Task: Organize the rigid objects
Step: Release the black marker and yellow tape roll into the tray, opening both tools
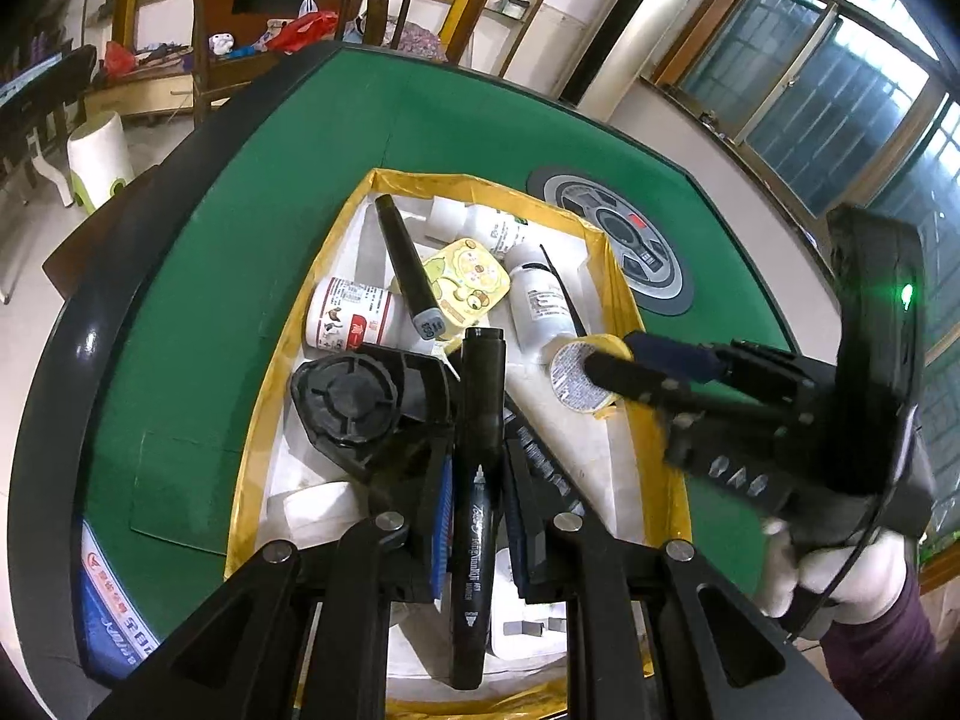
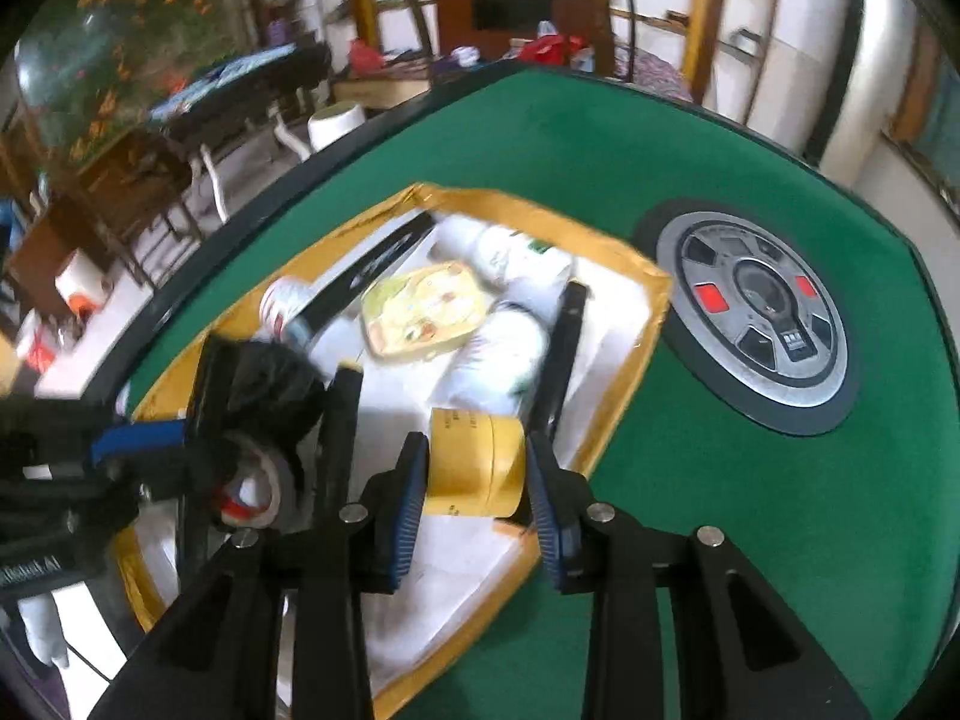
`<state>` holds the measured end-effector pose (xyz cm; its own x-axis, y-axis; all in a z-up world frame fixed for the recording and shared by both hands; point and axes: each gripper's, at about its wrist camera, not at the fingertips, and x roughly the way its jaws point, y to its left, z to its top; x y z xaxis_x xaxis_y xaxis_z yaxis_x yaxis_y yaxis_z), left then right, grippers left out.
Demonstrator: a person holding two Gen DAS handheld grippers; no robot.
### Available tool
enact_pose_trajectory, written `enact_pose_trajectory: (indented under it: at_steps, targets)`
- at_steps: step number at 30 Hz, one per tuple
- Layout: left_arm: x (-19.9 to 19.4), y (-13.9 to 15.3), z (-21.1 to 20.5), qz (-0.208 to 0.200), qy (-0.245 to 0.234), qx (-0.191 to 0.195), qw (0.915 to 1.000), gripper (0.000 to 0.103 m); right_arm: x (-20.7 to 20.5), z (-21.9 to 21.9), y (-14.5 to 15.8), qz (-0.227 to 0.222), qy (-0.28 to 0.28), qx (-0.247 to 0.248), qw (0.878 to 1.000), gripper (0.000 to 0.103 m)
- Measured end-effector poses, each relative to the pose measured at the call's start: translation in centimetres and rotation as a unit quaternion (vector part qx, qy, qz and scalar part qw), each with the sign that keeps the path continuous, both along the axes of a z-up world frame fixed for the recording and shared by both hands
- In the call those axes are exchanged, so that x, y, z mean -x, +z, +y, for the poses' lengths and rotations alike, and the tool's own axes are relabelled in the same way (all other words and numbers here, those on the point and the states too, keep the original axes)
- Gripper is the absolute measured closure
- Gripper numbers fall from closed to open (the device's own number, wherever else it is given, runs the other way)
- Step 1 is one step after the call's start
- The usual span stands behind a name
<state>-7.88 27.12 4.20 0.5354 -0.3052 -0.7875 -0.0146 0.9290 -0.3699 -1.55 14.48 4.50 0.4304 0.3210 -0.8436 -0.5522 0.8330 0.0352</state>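
Your left claw [image 1: 474,480] grips a black marker [image 1: 477,468] above the yellow-rimmed tray [image 1: 600,228]. Your right claw [image 2: 474,480] clamps a yellow tape roll [image 2: 474,462] near the tray's right edge; open green counter [image 2: 720,510] lies beyond.

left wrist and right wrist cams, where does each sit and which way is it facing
Left wrist: on the left gripper, looking down into the yellow-rimmed box; its fingers clamp a black marker; right gripper and gloved hand show.
Right wrist: on the right gripper, looking down at the box; its fingers flank a yellow tape roll; left gripper enters at left.
Shared: box, yellow tin, green table.
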Motion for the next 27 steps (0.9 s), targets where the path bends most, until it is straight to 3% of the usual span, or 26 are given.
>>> enact_pose_trajectory:
  at_steps: [5,10,18,23,25,27]
  targets:
    - [-0.2,-0.2,-0.1,0.0,0.002,0.006,1.0,0.088,0.1,-1.5,1.5,0.027,0.0,-0.074,0.997,0.062]
    - [-0.2,-0.3,-0.4,0.001,0.007,0.001,1.0,0.088,0.6,-2.0,1.7,0.029,0.003,-0.093,0.995,0.061]
    - [-1.0,-0.6,-3.5,-0.006,0.015,-0.046,0.9988,0.088,2.0,-4.8,1.5,0.015,-0.018,-0.125,0.992,0.06]
    - [-1.9,-0.4,-5.9,-0.027,0.032,-0.12,0.9919,0.084,1.7,-7.5,0.4,0.027,-0.047,-0.137,0.989,0.059]
    - [-1.9,-0.2,-7.0,-0.038,0.037,-0.152,0.9869,0.076,1.6,-8.4,0.0,0.032,-0.055,-0.141,0.988,0.059]
    - [-1.8,0.1,-8.0,-0.054,0.042,-0.18,0.9814,0.061,1.6,-9.1,-0.2,0.033,-0.06,-0.144,0.987,0.059]
